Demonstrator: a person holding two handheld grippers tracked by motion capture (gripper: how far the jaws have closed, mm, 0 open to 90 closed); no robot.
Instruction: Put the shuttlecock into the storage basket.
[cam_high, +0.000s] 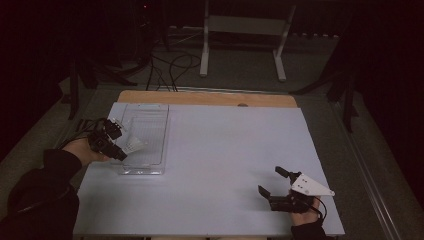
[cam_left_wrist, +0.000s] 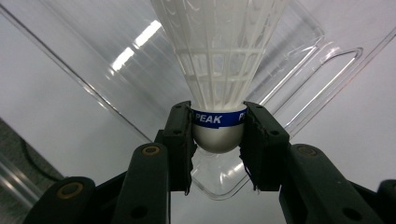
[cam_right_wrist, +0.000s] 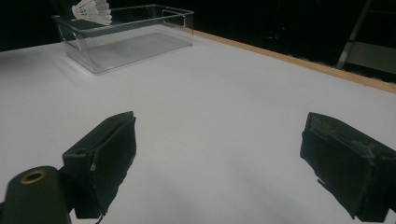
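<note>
Two claws: one at work near the far left of the scene, one idle near the front right.
Worktop (cam_high: 215, 150): pale sheet over a wooden board, its wood edge showing at 12 o'clock.
Clear tray (cam_high: 145, 145): transparent plastic, sitting toward 10 o'clock on the worktop, long side running away from the person.
Left claw (cam_high: 122, 142): at the tray's left wall, jaws narrowed and clamped on the shuttlecock's rounded base.
Right claw (cam_high: 274, 181): at about 4 o'clock on the worktop, well apart from the tray, jaws spread wide with nothing between them.
Shuttlecock (cam_left_wrist: 219, 70): white, blue band reading PEAK; base pinched between the left jaws, skirt fanning out over the tray's interior, clear of its floor.
</note>
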